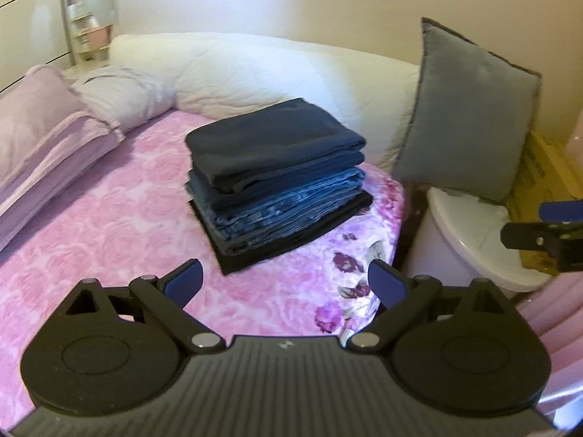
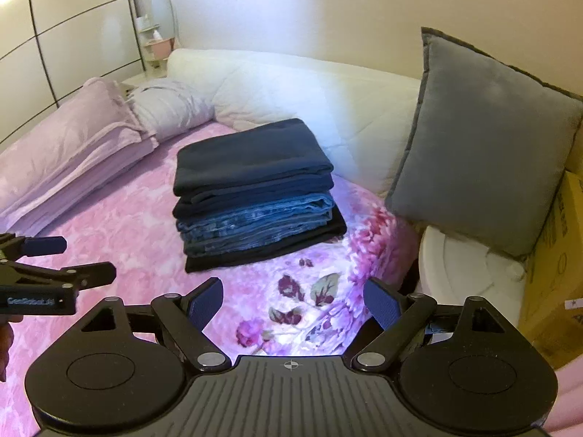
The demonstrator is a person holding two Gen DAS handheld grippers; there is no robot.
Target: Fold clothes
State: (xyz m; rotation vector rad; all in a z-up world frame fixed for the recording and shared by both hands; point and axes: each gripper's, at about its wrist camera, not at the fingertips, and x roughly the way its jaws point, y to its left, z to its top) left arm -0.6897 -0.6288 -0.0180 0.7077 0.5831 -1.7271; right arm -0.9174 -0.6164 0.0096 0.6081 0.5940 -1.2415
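Note:
A neat stack of folded clothes (image 1: 277,182) lies on the pink floral bedspread (image 1: 120,233): a dark navy garment on top, blue jeans in the middle, a black piece at the bottom. It also shows in the right wrist view (image 2: 255,196). My left gripper (image 1: 284,284) is open and empty, held back from the near edge of the stack. My right gripper (image 2: 293,302) is open and empty, also short of the stack. The right gripper shows at the right edge of the left wrist view (image 1: 546,225), and the left gripper at the left edge of the right wrist view (image 2: 69,258).
A grey cushion (image 1: 470,113) stands right of the stack beside a white round surface (image 1: 470,233). A white padded headboard (image 1: 262,69) runs behind. Lilac pillows (image 1: 43,131) lie at the left. Cardboard boxes (image 2: 557,255) stand at far right.

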